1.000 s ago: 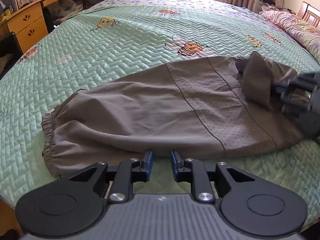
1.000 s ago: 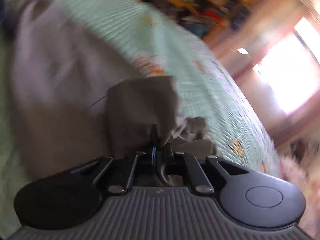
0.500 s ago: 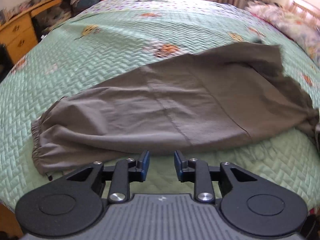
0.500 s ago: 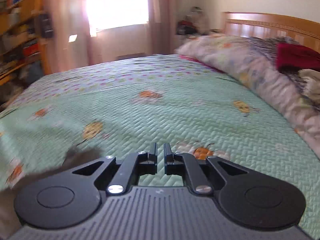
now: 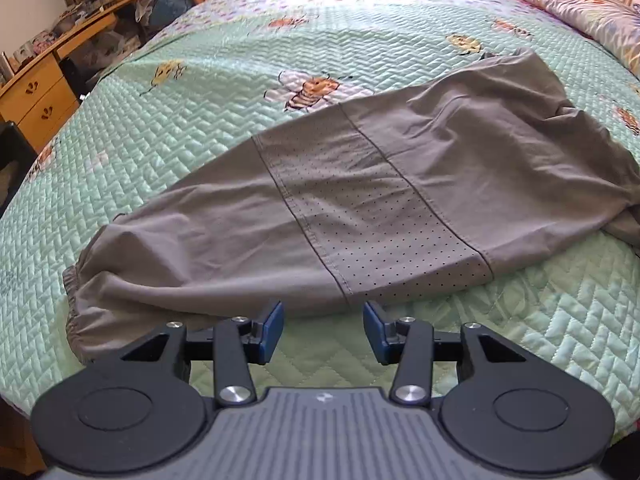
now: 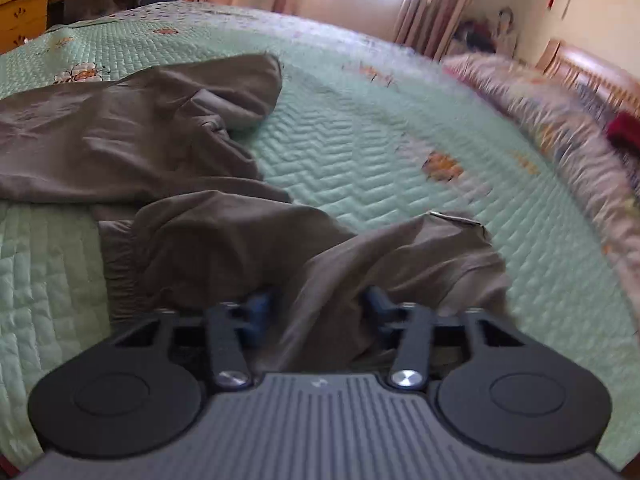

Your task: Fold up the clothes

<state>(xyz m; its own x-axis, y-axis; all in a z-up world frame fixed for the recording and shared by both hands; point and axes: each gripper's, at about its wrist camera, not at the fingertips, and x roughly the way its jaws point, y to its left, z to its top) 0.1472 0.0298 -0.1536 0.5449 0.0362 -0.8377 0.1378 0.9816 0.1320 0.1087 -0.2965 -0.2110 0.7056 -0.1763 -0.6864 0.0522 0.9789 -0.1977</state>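
Grey trousers (image 5: 360,200) lie lengthwise across a green quilted bedspread (image 5: 200,100), with an elastic cuff (image 5: 74,300) at the left end. My left gripper (image 5: 323,330) hovers just short of the trousers' near edge; its jaws are opening and nothing is between them. In the right wrist view the other end of the trousers (image 6: 160,140) lies crumpled. My right gripper (image 6: 320,308) is down over that end. Its jaws are opening with a raised fold (image 6: 320,276) of the cloth between them, and the blue pads (image 6: 260,306) stand apart from it.
A wooden desk with drawers (image 5: 36,100) stands beyond the bed's left side. Flowered pillows (image 5: 580,4) and a wooden headboard (image 6: 592,76) line the right. Curtains (image 6: 424,8) hang by the bright window. Bare bedspread stretches beyond the trousers.
My right gripper let go of the flap it held, swung across the bed and came down over the crumpled end with wider jaws. The left jaws have widened near the trousers' edge.
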